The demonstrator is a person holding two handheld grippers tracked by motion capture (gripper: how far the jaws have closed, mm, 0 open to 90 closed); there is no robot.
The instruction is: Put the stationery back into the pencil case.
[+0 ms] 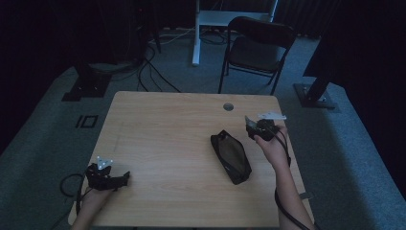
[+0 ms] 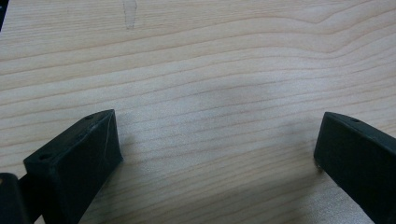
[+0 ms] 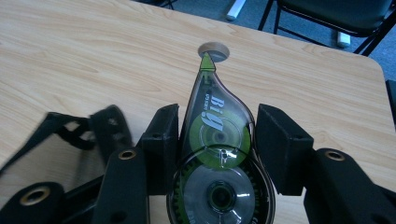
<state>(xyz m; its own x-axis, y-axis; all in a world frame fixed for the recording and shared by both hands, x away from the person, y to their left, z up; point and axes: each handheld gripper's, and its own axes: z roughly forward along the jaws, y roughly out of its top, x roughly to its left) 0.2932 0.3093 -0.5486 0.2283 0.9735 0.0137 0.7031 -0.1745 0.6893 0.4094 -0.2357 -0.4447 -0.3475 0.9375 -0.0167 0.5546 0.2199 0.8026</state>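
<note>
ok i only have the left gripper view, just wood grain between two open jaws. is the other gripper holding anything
Observer: Yes, the right gripper grips a clear correction tape dispenser with a green tip.
Operator: where's the pouch
Observer: The black pouch lies on the table, between the two grippers, nearer the right one.
Operator: open?
Observer: Its top looks unzipped in the high view.

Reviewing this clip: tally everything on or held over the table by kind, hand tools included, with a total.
Hand tools: 2, left tool open over bare wood, right tool gripping the dispenser
Black zip pouch: 1
Correction tape dispenser, clear with green: 1
Total: 4
</note>
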